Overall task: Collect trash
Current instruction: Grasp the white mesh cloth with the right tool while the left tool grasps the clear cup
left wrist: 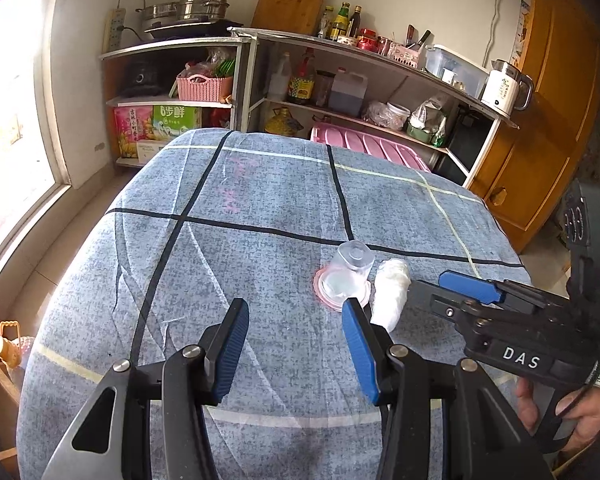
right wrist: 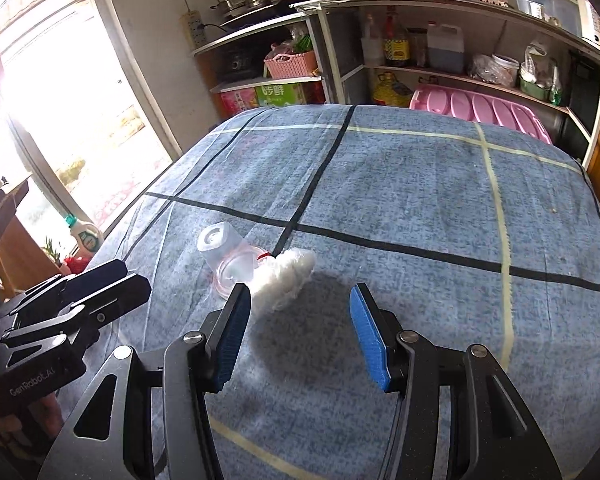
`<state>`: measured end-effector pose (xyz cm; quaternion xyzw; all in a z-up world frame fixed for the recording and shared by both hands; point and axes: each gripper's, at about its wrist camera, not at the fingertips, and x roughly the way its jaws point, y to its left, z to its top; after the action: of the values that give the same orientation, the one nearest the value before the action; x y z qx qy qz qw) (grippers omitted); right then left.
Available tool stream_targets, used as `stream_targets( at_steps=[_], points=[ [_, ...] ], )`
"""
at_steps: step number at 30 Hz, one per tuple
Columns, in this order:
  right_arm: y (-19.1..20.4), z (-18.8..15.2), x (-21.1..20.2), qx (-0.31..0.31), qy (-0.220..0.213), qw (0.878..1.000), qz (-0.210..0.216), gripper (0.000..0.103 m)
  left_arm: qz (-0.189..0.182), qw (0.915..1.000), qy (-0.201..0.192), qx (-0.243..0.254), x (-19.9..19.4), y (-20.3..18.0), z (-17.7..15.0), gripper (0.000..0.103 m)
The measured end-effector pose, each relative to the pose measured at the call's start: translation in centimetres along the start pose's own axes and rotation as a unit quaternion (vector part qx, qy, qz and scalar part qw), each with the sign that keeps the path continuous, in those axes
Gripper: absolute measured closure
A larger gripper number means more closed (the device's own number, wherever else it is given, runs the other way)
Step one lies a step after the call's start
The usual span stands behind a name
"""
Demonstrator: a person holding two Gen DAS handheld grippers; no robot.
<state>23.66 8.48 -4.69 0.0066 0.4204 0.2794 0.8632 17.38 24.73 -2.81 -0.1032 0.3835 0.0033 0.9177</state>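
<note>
Both grippers, left (left wrist: 296, 344) and right (right wrist: 298, 334), hang spread and empty beside the plastic cup (left wrist: 346, 276). A bump could roll it off the table (left wrist: 260, 200).

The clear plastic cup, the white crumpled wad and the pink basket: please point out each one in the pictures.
clear plastic cup (right wrist: 220, 254): right wrist view, on its transparent side wall.
white crumpled wad (right wrist: 286, 276): right wrist view, on its middle.
pink basket (left wrist: 205, 87): left wrist view, on its woven front.
</note>
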Motion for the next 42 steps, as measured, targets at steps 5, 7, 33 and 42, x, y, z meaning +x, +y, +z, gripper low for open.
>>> stream_targets(
  at_steps=[5,7,33,42],
  points=[
    [0.0,0.6,1.7,0.006,0.024,1.000,0.014,0.050,-0.001,1.0000,0.008,0.005,0.6,0.1,0.1,0.055],
    [0.2,0.9,2.2,0.004,0.036,0.999,0.024,0.050,-0.002,1.0000,0.009,0.003,0.7,0.1,0.1,0.055],
    [0.6,1.6,4.0,0.015,0.059,0.998,0.010,0.070,-0.007,0.9998,0.016,-0.010,0.4,0.7,-0.2,0.055],
    [-0.7,1.0,2.5,0.009,0.047,0.998,-0.031,0.071,-0.024,0.9995,0.021,0.008,1.8,-1.2,1.1,0.048]
  ],
)
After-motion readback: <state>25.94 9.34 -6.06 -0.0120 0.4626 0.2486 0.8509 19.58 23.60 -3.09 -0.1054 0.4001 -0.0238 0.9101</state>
